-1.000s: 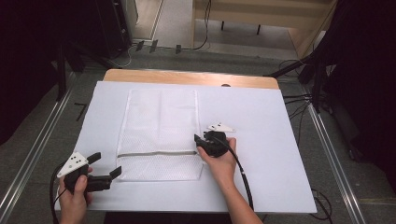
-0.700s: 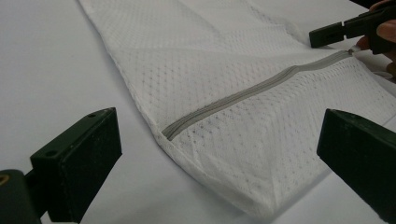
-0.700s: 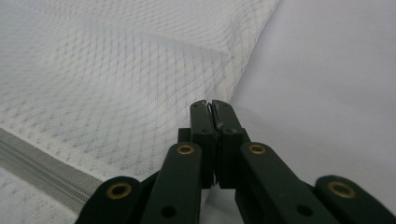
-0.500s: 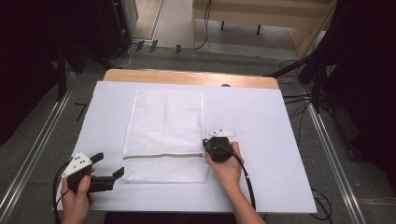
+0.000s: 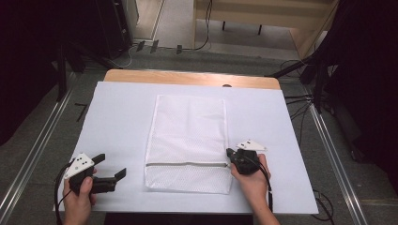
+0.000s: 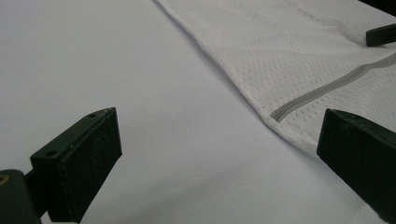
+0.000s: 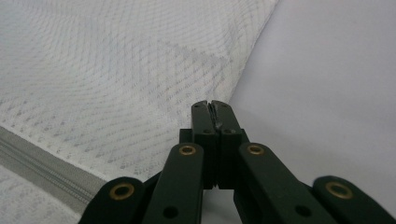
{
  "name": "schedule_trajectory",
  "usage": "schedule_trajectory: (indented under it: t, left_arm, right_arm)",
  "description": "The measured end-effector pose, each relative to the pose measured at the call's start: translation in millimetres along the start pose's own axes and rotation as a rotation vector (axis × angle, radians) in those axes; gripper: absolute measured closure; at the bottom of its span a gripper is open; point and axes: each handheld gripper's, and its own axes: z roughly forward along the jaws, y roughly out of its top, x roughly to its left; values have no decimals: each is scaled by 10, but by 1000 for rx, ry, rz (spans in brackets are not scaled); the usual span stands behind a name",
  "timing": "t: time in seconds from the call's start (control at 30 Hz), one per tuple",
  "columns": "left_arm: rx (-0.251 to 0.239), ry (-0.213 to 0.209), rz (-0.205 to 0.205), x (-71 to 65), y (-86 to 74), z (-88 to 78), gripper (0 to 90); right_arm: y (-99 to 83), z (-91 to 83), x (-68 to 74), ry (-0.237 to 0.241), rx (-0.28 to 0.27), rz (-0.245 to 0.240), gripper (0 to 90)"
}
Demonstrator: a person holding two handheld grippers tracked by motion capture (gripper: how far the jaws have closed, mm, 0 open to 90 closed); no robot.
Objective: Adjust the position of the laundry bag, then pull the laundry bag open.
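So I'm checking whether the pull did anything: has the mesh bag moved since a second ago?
Yes. In the high view the mesh bag has slid rightward toward the table's centre, pulled by the right gripper at its right edge.

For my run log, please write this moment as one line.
mesh bag flat on table cover | right gripper shut at zipper end | left gripper open, beside bag

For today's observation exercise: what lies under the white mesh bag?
The mesh bag lies flat on a white sheet covering the table. Nothing bulges inside; the surface directly beneath is covered.
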Motion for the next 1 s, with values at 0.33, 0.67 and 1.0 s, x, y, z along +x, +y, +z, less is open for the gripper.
schedule_trajectory:
  t: [0.33, 0.67, 1.0]
  left_arm:
    - [-8, -6, -4, 5, 0, -5, 0]
    - [-4, -31, 17, -126, 37, 61, 0]
    - [2, -82, -12, -522, 136, 251, 144]
  right_arm:
    - [-156, -456, -216, -14, -128, 99, 494]
    - [-625, -821, -88, 34, -75, 129, 348]
    - [-610, -710, 128, 83, -47, 121, 333]
